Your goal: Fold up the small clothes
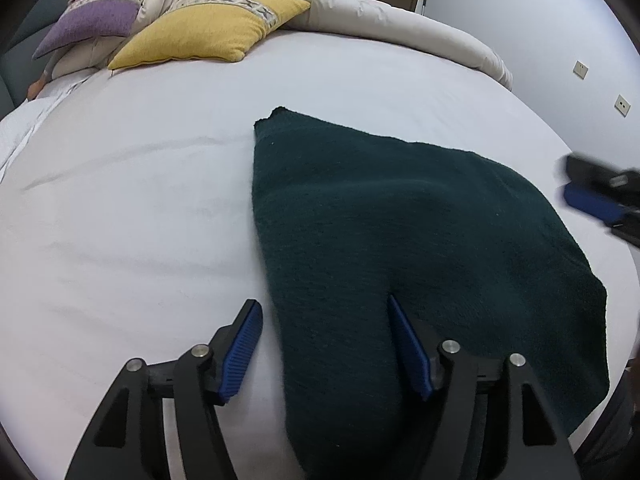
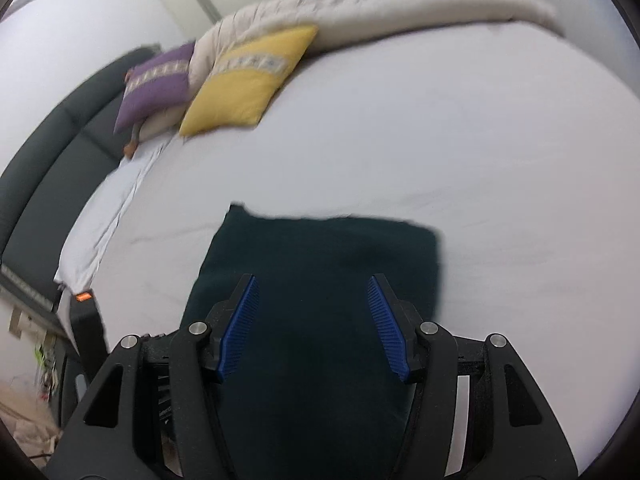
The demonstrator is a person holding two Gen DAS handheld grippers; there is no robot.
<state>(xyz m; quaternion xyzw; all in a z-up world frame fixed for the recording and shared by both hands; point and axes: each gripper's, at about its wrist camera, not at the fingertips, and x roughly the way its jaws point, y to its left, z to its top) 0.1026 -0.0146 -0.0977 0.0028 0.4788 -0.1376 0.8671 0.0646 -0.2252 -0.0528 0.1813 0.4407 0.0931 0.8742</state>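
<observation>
A dark green knitted garment (image 1: 400,232) lies folded flat on the white bed sheet (image 1: 140,200). My left gripper (image 1: 322,306) hangs open just above its near left edge; the blue pads do not press on the cloth. The right gripper (image 1: 592,196) shows blurred at the right edge of the left wrist view, beyond the garment's right side. In the right wrist view the same garment (image 2: 320,256) lies below my right gripper (image 2: 312,282), whose jaws stand apart with nothing gripped between them.
A yellow cushion (image 1: 208,30) and a purple cushion (image 1: 96,16) lie at the bed's far left by a rumpled beige duvet (image 1: 380,12). A dark headboard (image 2: 52,140) runs along the left. Wall sockets (image 1: 622,105) sit on the right wall.
</observation>
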